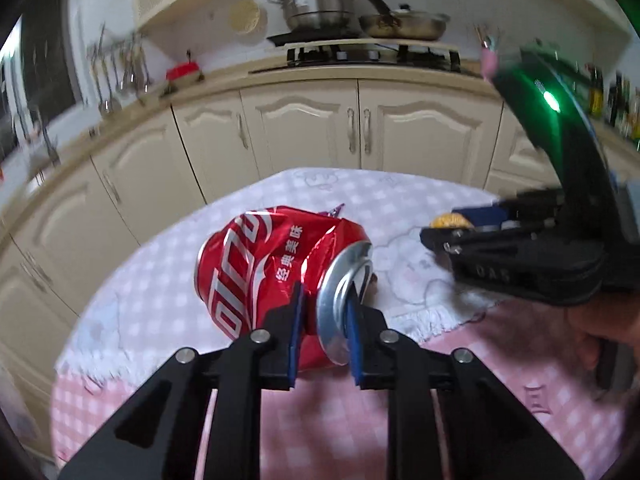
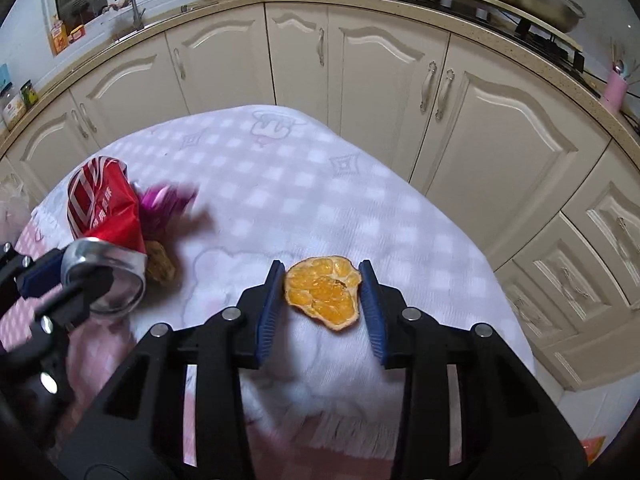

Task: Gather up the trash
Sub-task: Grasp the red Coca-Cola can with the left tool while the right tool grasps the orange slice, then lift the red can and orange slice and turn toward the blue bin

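Note:
A crushed red cola can [image 1: 272, 264] is gripped at its silver rim by my left gripper [image 1: 326, 300], one finger inside the mouth and one outside; it also shows in the right wrist view [image 2: 102, 216]. An orange peel [image 2: 324, 290] lies on the checked tablecloth [image 2: 280, 184] between the open blue pads of my right gripper [image 2: 322, 284], which touch neither side. The right gripper also shows in the left wrist view [image 1: 444, 232], around the yellow peel [image 1: 450, 221]. A purple wrapper [image 2: 164, 204] and a brown scrap [image 2: 160, 266] lie behind the can.
Cream kitchen cabinets [image 2: 304, 52] run behind the table. The counter holds a stove with a steel pot [image 1: 318, 2] and a pan [image 1: 404, 24], hanging utensils [image 1: 120, 68] and a red box [image 1: 183, 72]. The table's far edge [image 2: 276, 109] is close to the cabinets.

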A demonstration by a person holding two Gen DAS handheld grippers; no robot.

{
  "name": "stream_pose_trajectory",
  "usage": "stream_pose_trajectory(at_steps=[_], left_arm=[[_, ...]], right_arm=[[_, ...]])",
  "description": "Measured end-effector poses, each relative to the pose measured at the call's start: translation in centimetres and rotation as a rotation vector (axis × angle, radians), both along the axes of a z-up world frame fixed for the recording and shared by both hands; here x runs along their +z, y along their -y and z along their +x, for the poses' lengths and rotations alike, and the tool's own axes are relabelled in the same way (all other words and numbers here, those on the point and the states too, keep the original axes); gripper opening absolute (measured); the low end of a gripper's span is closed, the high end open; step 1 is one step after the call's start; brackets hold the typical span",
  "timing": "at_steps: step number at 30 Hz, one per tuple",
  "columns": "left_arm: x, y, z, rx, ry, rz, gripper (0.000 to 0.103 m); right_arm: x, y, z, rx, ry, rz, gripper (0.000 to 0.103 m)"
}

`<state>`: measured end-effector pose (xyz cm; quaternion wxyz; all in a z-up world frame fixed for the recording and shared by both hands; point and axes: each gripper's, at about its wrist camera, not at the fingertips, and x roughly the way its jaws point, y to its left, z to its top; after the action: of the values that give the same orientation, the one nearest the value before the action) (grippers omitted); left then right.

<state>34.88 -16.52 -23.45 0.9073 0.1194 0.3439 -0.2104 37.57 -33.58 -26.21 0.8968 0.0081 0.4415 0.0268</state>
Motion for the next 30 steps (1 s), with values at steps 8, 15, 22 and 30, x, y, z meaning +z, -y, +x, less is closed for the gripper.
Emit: stream_pose_trajectory(at_steps=[8,15,22,30], left_arm=[[1.3,-5.2,-1.6,0.046,-0.053,-0.208,0.017],[2.6,-7.8,-5.4,0.053,-0.041,-0.299,0.017],[5.6,-7.6,-10.9,0.006,0.015,-0.364,0.017],[8.5,-3.3,-17.8,-0.155,0.049,-0.442,0.017]], right_arm=[[1.7,0.7,-4.8,-0.013,0.030,0.064,0.037],[3.8,1.1,-9.9,-0.028,0.068,0.096,0.037],[6.8,1.7,-16.0,-0.037,0.136,0.090,0.037],[8.6,6.9,-25.9,-0.127,0.206,0.163,0.037]])
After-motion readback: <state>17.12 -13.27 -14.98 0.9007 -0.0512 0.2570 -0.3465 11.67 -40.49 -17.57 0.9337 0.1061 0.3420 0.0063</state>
